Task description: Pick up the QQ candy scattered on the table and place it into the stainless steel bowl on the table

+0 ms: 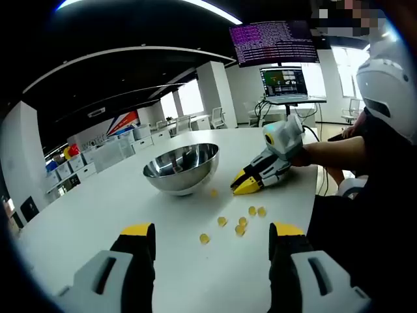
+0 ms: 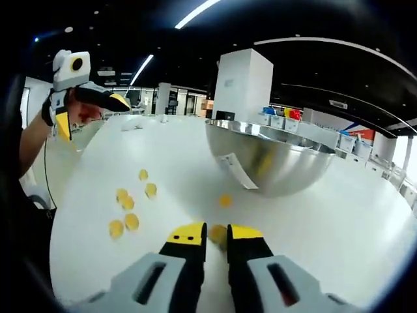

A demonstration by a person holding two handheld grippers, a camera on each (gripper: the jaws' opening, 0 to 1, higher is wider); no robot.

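Several yellow QQ candies [image 1: 240,229] lie loose on the white table [image 1: 91,215], in front of the stainless steel bowl [image 1: 182,166]. My left gripper [image 1: 212,231] hovers open above them, its jaws wide apart with nothing between. My right gripper [image 1: 246,186] rests low on the table just right of the bowl. In the right gripper view its jaws [image 2: 217,233] are nearly together on one candy [image 2: 217,235]. The bowl [image 2: 280,163] stands close ahead to the right, and another candy [image 2: 225,200] lies before it. A cluster of candies [image 2: 128,203] lies to the left. The left gripper [image 2: 91,112] is held high at upper left.
A person's arm [image 1: 332,150] holds the right gripper, with their body at the table's right edge. Two monitors [image 1: 277,42] stand beyond the table. A white label [image 2: 234,171] sticks to the bowl's side. Bare table [image 2: 339,228] stretches right of the bowl.
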